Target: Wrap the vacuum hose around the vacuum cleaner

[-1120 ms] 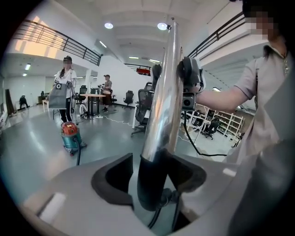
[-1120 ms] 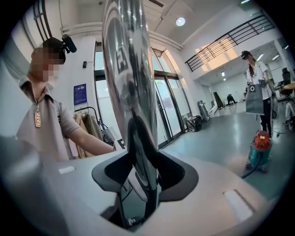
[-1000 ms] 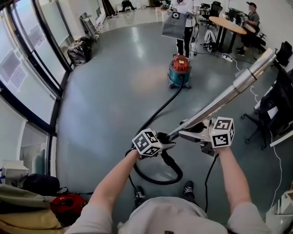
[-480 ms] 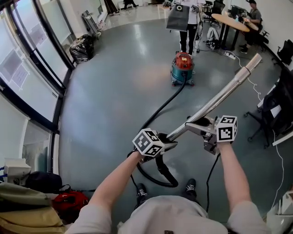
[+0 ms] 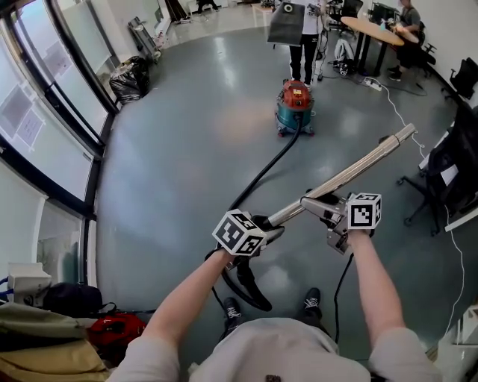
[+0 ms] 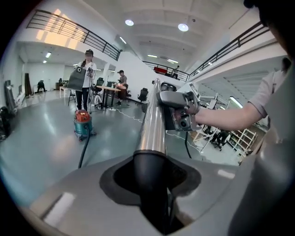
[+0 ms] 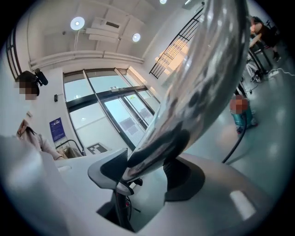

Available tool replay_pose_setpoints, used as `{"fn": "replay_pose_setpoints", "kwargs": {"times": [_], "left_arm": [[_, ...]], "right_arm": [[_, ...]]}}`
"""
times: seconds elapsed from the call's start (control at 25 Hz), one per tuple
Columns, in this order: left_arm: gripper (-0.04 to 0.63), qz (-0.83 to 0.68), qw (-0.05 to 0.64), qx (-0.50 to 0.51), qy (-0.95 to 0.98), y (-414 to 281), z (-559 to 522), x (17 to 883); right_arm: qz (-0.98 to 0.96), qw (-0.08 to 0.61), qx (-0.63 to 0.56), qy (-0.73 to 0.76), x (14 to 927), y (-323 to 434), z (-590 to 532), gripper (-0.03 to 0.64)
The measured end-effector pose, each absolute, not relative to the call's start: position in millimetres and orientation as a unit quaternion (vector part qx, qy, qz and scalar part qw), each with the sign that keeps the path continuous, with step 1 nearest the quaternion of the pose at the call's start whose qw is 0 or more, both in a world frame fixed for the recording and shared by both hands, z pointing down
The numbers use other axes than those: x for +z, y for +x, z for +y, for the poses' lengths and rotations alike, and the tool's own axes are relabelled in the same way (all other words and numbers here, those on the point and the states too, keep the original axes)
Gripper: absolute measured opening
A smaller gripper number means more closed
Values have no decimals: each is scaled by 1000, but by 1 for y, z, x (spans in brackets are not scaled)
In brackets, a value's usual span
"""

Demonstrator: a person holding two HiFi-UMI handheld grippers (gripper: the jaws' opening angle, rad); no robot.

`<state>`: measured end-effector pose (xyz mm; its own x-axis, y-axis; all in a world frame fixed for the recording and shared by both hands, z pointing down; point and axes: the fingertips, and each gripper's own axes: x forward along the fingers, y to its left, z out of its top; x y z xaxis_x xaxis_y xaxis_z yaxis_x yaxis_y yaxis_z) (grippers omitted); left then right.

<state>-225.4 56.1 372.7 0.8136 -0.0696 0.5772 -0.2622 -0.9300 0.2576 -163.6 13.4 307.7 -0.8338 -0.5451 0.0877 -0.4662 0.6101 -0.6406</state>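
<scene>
The vacuum cleaner [image 5: 295, 104], red on top and teal below, stands far off on the grey floor. Its black hose [image 5: 261, 173] runs from it to my left gripper [image 5: 265, 227] and loops below it. The left gripper [image 6: 154, 177] is shut on the black cuff [image 6: 154, 184] at the near end of the chrome wand [image 5: 351, 173]. The wand slants up to the right. My right gripper [image 5: 317, 203] sits further along it. Its jaws have just been opening. The wand [image 7: 193, 97] lies between them, against one pad, in the right gripper [image 7: 147, 177].
A person with a grey bag [image 5: 291, 22] stands just behind the vacuum. A round table [image 5: 377, 30] with a seated person is at the back right, a chair [image 5: 448, 168] at the right, a black rubbish bag [image 5: 128, 80] by the glass wall at the left. A thin cable [image 5: 340, 287] hangs by my shoes.
The wand's far tip has swung down and inward. My right gripper has sunk with it and rolled. The hose loop under the left gripper has drawn tighter.
</scene>
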Motion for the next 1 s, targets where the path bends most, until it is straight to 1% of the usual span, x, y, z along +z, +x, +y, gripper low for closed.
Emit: {"fn": "replay_pose_setpoints", "kwargs": {"times": [0.08,0.24,0.4,0.52,0.64,0.84,1.0], "left_arm": [[127,-99,161,308,932,-223,55,380],[127,-111,178,322,923,-220,58,393],[127,-132,185,345,911,-218,56,403],[127,-145,196,363,899,-218,53,417],[127,-160,216,376,887,-218,46,427],[129,-187,240,391,869,-218,33,436],[129,-209,247,401,857,-212,18,440]], "right_arm": [[887,38,-341,-310,321,-161,10,292],[868,-1,-337,-365,343,-159,8,371],[856,-21,-332,-396,358,-152,18,415],[853,-42,-319,-411,367,-151,37,416],[860,-91,-295,-406,382,-166,60,399],[887,-164,-281,-327,416,-237,109,376],[895,-171,-305,-276,434,-279,135,374]]}}
